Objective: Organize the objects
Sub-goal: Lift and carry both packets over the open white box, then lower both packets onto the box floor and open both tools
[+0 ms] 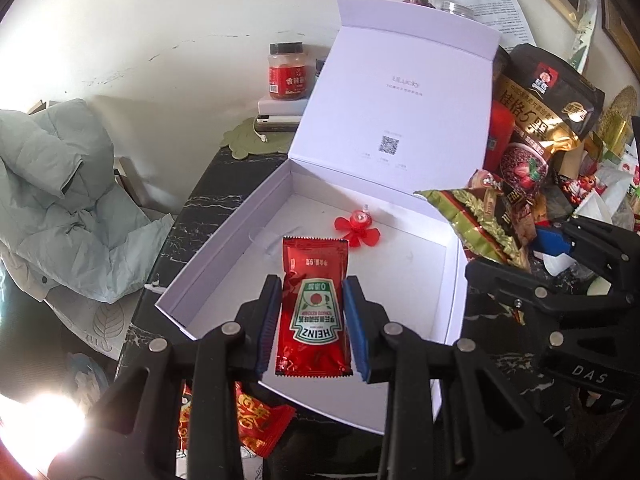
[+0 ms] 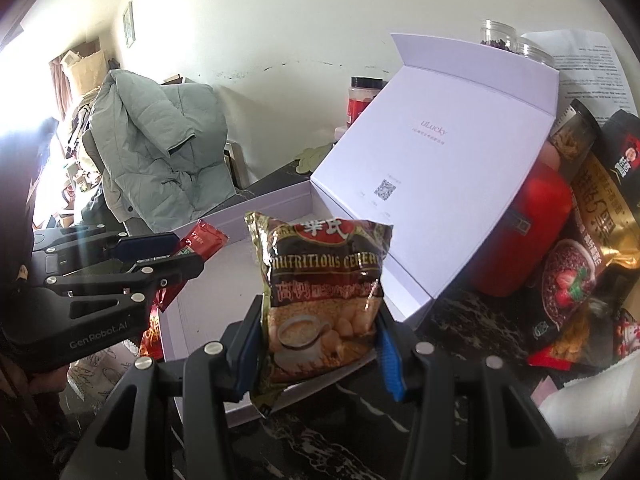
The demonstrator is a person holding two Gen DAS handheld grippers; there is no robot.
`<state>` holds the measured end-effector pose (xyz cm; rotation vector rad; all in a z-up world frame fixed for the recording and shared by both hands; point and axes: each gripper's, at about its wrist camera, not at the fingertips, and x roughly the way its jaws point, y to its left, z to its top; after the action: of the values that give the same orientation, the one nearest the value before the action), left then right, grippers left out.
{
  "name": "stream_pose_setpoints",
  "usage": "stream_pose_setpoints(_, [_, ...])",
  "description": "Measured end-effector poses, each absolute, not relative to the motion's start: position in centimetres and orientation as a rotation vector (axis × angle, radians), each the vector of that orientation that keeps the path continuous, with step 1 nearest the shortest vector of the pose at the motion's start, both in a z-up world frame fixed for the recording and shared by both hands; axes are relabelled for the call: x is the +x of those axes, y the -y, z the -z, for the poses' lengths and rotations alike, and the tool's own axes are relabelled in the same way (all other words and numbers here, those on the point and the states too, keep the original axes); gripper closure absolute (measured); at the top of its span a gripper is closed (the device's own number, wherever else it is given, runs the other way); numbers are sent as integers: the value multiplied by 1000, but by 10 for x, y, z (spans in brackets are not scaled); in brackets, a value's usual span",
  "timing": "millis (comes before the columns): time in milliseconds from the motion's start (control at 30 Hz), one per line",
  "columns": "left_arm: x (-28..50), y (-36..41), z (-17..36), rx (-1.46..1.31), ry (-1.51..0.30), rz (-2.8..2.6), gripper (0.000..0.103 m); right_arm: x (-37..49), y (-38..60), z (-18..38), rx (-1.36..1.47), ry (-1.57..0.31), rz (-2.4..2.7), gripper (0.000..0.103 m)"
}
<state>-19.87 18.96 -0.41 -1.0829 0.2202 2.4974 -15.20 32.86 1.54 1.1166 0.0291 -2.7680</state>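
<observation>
The left hand-held gripper (image 1: 313, 322) was clamped on a red ketchup sachet (image 1: 314, 308), held above the near end of the open white box (image 1: 224, 248), while the right hand-held gripper (image 2: 320, 344), part-way closed, gripped a cereal packet (image 2: 320, 288) by its sides over the box's near rim. The step in hand looked like carrying both packets to the box; next each would need lowering onto the box floor, clear of the small red flower-shaped piece (image 1: 357, 229), and then release. The heap of snack bags (image 1: 540, 128) on the dark desk (image 1: 208, 200) overlapped, so its items could not be counted, and the box's right wall hid behind the cereal packet.
</observation>
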Motion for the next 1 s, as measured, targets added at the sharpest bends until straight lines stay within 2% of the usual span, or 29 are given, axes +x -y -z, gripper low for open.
stream_pose_setpoints(200, [-220, -194, 2, -1077, -220, -2523, 73, -178, -328, -20, 1097, -53, 2760, 52])
stream_pose_setpoints(467, [-253, -182, 0, -1110, -197, -2653, 73, -210, -333, -17, 1098, 23, 2782, 52])
stream_pose_setpoints(700, [-273, -182, 8, -1164, -214, -2687, 73, -230, -330, -7, 1129, -11, 2729, 52])
stream_pose_setpoints(1000, [-279, -195, 41, -1244, -208, -2552, 73, -242, -329, 17, 1206, -36, 2680, 52])
